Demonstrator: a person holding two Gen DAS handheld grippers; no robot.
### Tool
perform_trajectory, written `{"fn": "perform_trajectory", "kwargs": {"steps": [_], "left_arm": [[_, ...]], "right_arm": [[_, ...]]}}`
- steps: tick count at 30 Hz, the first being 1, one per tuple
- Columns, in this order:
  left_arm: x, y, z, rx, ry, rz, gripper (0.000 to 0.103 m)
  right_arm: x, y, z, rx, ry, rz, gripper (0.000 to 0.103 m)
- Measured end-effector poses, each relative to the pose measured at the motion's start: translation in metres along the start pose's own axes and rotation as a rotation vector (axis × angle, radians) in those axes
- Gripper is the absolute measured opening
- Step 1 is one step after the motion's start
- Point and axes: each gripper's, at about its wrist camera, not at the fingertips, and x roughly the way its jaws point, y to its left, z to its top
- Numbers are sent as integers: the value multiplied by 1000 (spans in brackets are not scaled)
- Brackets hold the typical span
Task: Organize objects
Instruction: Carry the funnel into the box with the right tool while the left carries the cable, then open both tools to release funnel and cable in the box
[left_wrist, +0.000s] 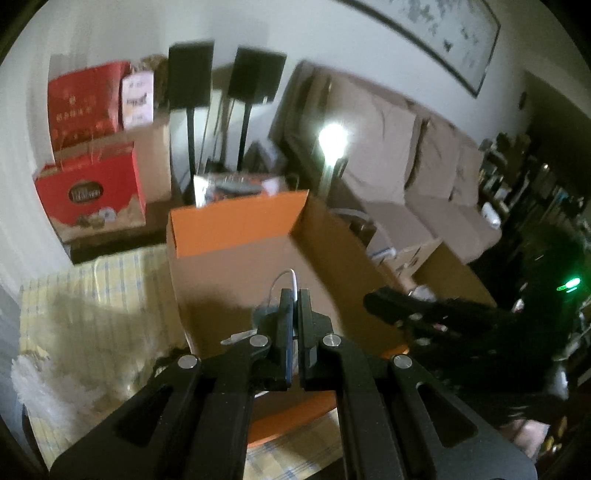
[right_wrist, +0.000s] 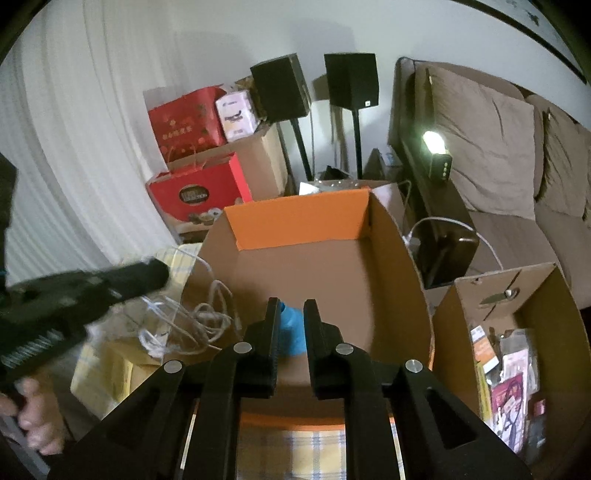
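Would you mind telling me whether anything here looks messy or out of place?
Yes: a tangled white cable lies in a loose heap on the yellow checked cloth, just left of the open orange cardboard box, rather than inside it.

White walls; a beige-cushioned sofa (right_wrist: 517, 155), two black speakers on stands (right_wrist: 351, 79), a framed picture (left_wrist: 436, 33), a small bright lamp (right_wrist: 434, 142)

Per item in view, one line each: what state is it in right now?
Left gripper: shut on a white cable, above the orange box.
Right gripper: holding a blue object between its fingers.
Orange box: open, flaps up; inside looks bare.
Loose white cables: tangled beside the orange box.
Cardboard box: open, packets inside.
Lamp: lit.
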Motion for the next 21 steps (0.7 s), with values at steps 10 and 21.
{"fn": "perform_trajectory", "kwargs": {"steps": [10, 21], "left_arm": [[6, 12, -13, -5, -12, 115, 57], [-15, 38, -23, -4, -83, 224, 89]], "right_arm": [[7, 3, -6, 13, 10, 0, 18], [-5, 11, -1, -26, -53, -62, 75]]}}
